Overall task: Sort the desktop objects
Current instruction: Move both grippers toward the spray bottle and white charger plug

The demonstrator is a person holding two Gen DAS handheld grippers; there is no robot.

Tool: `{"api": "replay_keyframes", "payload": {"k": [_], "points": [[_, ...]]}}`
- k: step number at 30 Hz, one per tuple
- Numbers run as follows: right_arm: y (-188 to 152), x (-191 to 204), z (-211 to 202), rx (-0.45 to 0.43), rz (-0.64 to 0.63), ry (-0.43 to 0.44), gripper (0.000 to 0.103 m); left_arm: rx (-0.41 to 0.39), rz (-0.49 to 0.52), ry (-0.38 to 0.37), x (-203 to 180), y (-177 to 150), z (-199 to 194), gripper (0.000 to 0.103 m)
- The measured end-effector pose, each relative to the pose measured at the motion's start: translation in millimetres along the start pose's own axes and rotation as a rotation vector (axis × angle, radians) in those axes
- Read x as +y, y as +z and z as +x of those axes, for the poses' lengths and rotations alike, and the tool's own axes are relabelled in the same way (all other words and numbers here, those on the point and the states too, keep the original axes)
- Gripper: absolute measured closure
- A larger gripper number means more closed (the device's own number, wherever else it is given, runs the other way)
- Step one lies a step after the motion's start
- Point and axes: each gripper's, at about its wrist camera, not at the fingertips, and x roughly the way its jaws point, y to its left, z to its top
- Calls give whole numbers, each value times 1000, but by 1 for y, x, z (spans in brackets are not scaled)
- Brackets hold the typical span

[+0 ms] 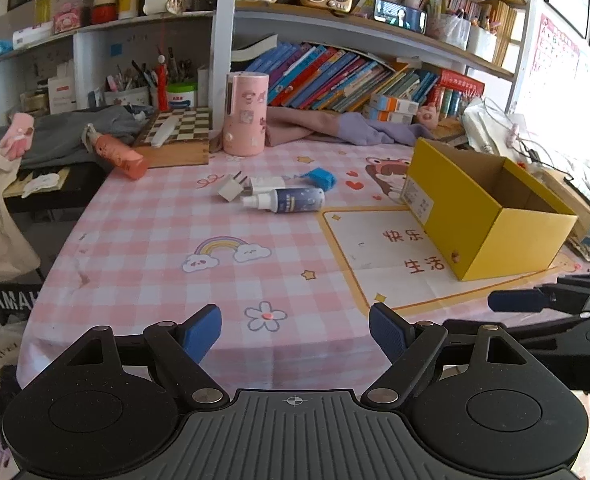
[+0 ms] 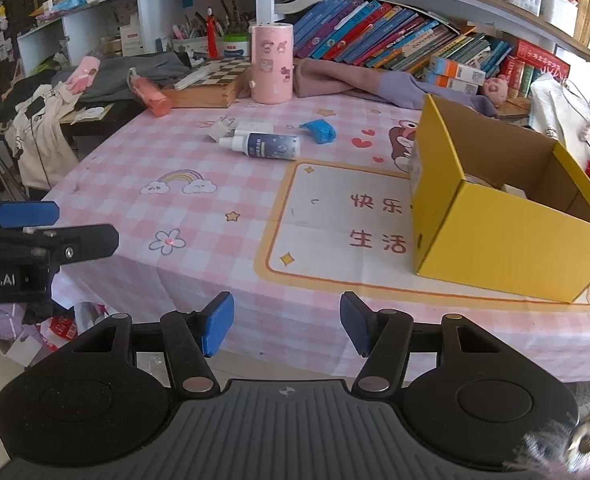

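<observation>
Low in both wrist views, at the near edge of the table point(image 1: 135, 240) with its pink checked cloth, the two grippers hang short of everything they are meant to sort. The left gripper point(image 1: 295, 334) has its blue-padded fingers point(image 1: 201, 334) spread wide with nothing between them, and the right gripper point(image 2: 287, 324) shows the same wide, empty gap; this looks like a ready stance, with both tools parked well apart from the clutter so either can go in first. The loose items lie in a small cluster in the upper middle of each frame: a white plug adapter point(image 1: 231, 188), a white tube or small bottle point(image 1: 265, 184) touching it, a dark blue spray bottle point(image 1: 291, 200) lying on its side with its white nozzle toward the left of the frame, and a blue crumpled object point(image 1: 321, 178) just beside them to the right, too small to identify. The open yellow cardboard box point(image 2: 507, 240) sits at the right of the frame on the printed panel of the cloth, mouth upward and near the right gripper, which suggests it is the collecting bin; something pale shows inside it in the right wrist view, though what cannot be told. Farther back stand a pink cylindrical container point(image 1: 246, 114) and a tilted orange-pink bottle point(image 1: 121, 158) against a chessboard box point(image 1: 175, 136).
</observation>
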Motion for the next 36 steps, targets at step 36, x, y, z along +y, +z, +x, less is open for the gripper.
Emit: {"api": "replay_keyframes", "payload": {"k": [36], "points": [[121,-33,156,44,-38,131,32,65,-53,154,34,101,138,19]]}}
